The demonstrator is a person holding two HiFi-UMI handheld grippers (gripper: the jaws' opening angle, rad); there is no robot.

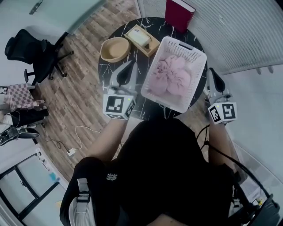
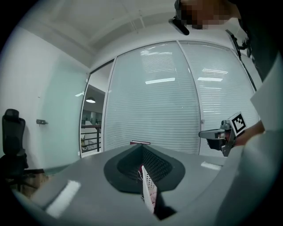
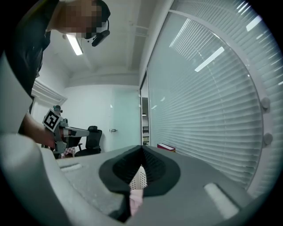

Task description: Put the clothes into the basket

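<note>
Fingers of the left gripper (image 2: 144,173) are clamped tight on a strip of white perforated wall, and that is the basket (image 1: 195,49), with a sliver of pink showing through the holes. Same story on the other side: the right gripper (image 3: 140,171) has its fingers pinched shut on the basket's rim, a fold of pink cloth just below the grip. From the head view, the two grippers sit on either side of the basket, left one at its left edge, right one at its right edge, marker cubes toward the bottom of the frame. And the clothes (image 1: 170,75) are in, a pink heap filling the middle of the basket. The basket sits over the right half of the round black marble bench (image 1: 107,73); whether its base touches the top, can't tell. Upper left of it, a wooden bowl (image 1: 115,48) and a wooden tray (image 1: 142,39) side by side, a red book (image 1: 179,13) standing at the far edge. Office chair (image 1: 33,53) off at the upper left on the wooden floor (image 1: 75,97).
</note>
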